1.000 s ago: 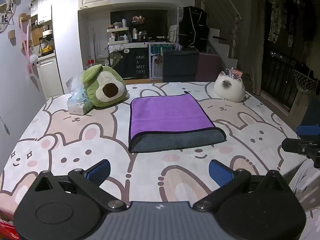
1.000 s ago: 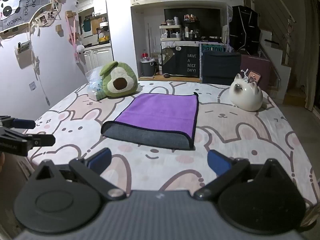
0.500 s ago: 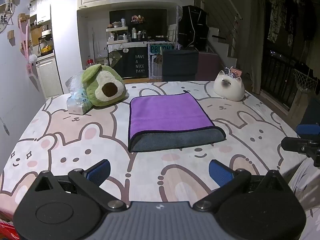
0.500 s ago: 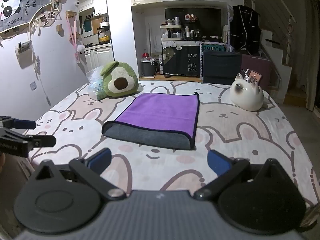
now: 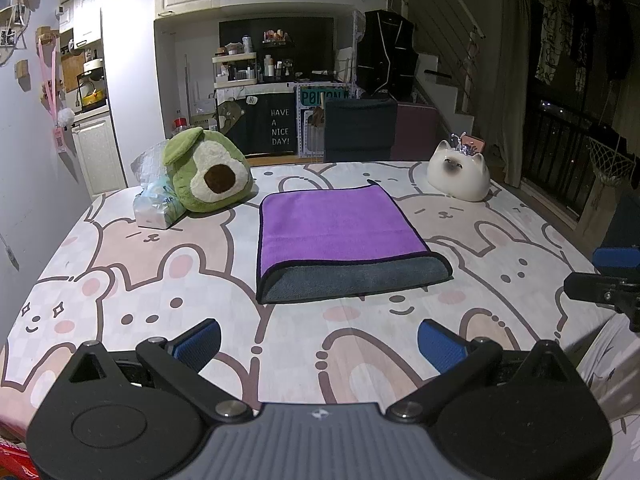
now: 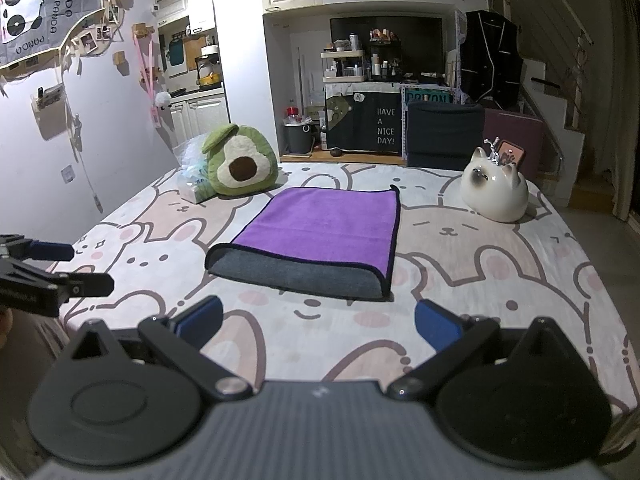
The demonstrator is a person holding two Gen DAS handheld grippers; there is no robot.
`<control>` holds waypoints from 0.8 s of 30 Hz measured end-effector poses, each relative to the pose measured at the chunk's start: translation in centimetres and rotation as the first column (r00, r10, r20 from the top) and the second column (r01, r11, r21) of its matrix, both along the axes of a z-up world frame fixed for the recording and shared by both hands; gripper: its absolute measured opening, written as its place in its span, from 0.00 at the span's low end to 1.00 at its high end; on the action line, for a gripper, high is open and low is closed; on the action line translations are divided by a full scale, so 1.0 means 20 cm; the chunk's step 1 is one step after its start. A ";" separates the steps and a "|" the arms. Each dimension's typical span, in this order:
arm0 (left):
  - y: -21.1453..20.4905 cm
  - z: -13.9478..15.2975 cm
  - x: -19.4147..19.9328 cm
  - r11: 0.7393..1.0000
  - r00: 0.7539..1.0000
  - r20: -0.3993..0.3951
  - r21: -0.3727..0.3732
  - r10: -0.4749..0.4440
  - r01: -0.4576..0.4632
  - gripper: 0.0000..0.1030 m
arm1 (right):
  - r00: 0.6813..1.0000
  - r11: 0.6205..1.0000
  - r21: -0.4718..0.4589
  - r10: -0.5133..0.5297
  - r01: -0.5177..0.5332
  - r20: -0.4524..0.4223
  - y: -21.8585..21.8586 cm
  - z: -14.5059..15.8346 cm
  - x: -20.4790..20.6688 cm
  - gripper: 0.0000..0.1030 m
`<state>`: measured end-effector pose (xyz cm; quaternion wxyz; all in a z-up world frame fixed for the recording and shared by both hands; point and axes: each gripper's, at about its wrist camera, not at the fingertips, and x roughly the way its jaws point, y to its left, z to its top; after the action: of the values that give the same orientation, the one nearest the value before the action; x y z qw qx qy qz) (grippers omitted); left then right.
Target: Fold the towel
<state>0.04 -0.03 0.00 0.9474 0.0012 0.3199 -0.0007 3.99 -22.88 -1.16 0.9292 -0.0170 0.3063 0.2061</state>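
Note:
A purple towel [image 5: 340, 228] with a grey underside lies folded flat on the bunny-print table [image 5: 160, 280], its grey fold toward me. It also shows in the right wrist view [image 6: 320, 228]. My left gripper [image 5: 318, 344] is open and empty, held back from the towel's near edge. My right gripper [image 6: 318, 322] is open and empty, also short of the towel. The right gripper shows at the right edge of the left wrist view [image 5: 608, 280]. The left gripper shows at the left edge of the right wrist view [image 6: 56, 272].
A green avocado plush [image 5: 208, 178] and a plastic tissue pack [image 5: 158, 206] sit at the table's back left. A white cat-shaped ceramic holder [image 5: 460, 178] stands at the back right. A wall runs along the left. Chairs and shelves stand beyond the far edge.
Both cameras have drifted slightly; the towel lies unchanged and both grippers stay open.

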 end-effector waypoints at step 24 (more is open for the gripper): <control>0.00 0.00 0.00 1.000 1.000 -0.001 0.000 0.000 0.000 1.00 | 1.000 1.000 0.005 0.000 0.000 0.000 0.00 0.00 0.00 1.00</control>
<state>0.06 -0.05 0.00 0.9472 0.0014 0.3206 -0.0008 3.95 -22.81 -1.18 0.9292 -0.0148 0.3058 0.2070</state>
